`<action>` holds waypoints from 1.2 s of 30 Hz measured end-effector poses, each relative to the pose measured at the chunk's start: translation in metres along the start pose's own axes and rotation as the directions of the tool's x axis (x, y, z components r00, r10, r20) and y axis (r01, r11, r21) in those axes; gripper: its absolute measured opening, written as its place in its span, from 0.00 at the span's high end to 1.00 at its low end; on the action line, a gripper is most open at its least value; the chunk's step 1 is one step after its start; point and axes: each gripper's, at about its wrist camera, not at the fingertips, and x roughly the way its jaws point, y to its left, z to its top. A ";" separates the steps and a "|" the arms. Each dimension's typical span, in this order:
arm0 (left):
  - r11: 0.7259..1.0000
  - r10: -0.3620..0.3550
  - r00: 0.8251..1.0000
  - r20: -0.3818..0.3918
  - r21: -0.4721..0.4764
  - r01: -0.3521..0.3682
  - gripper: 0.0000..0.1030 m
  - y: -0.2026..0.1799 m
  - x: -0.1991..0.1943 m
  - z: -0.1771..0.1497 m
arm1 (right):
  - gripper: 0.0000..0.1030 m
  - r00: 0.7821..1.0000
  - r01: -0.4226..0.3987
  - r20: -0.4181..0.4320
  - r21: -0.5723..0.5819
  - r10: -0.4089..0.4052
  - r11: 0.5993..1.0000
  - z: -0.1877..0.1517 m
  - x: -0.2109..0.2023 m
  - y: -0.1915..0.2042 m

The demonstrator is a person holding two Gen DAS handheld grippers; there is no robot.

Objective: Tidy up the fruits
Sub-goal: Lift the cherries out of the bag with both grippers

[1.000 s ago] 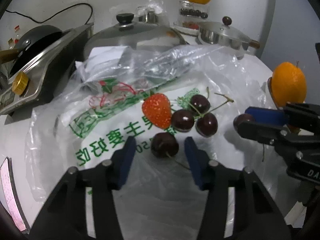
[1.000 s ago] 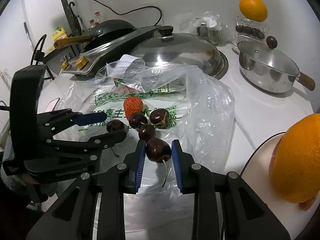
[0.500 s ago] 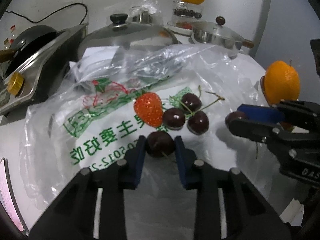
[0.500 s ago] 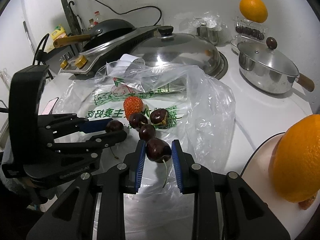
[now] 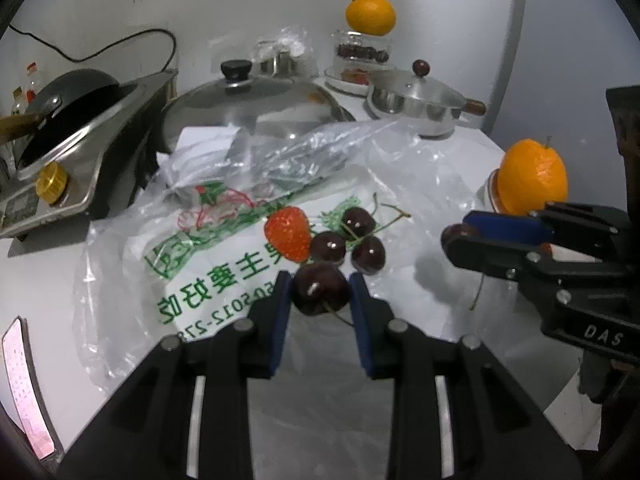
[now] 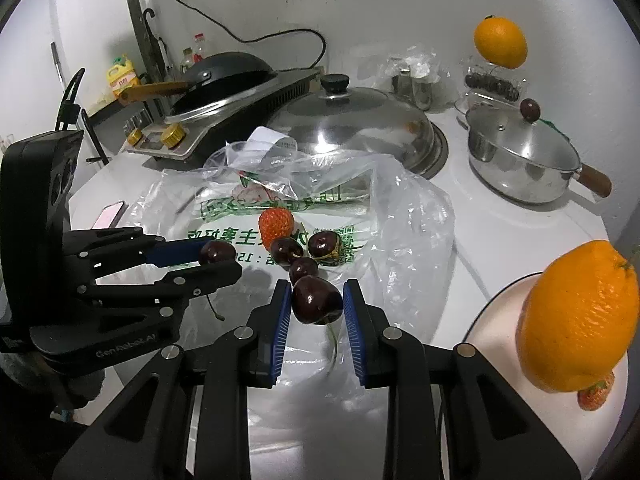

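My left gripper is shut on a dark cherry, held just above the printed plastic bag. My right gripper is shut on another cherry, whose stem hangs down. Each gripper also shows in the other's view: the right gripper and the left gripper. On the bag lie a strawberry and three cherries; they are the strawberry and the cherries in the right wrist view. An orange sits on a white plate to the right.
A domed steel lid, a lidded pot and a cooker with a black pan stand behind the bag. Another orange rests on a clear container at the back. A phone lies at the left edge.
The left gripper's jaws closed on the cherry that lay between them and lifted it off the bag. The right gripper kept its cherry and rose slightly.
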 end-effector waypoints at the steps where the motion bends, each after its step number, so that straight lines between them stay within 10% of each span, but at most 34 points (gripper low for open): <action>1: 1.000 0.000 1.000 0.004 0.002 0.000 0.71 -0.001 -0.002 0.000 | 0.72 1.000 0.001 0.004 0.001 -0.001 1.000 -0.001 -0.003 0.000; 18: 1.000 0.013 0.999 0.042 0.016 -0.013 0.71 -0.021 -0.027 -0.001 | 0.72 0.999 0.001 0.039 0.010 -0.001 1.000 -0.011 -0.030 -0.003; 36: 1.000 -0.014 1.000 0.015 -0.015 0.014 0.71 0.002 -0.004 -0.002 | 0.72 0.999 -0.007 -0.045 -0.026 0.005 1.000 0.006 0.032 0.003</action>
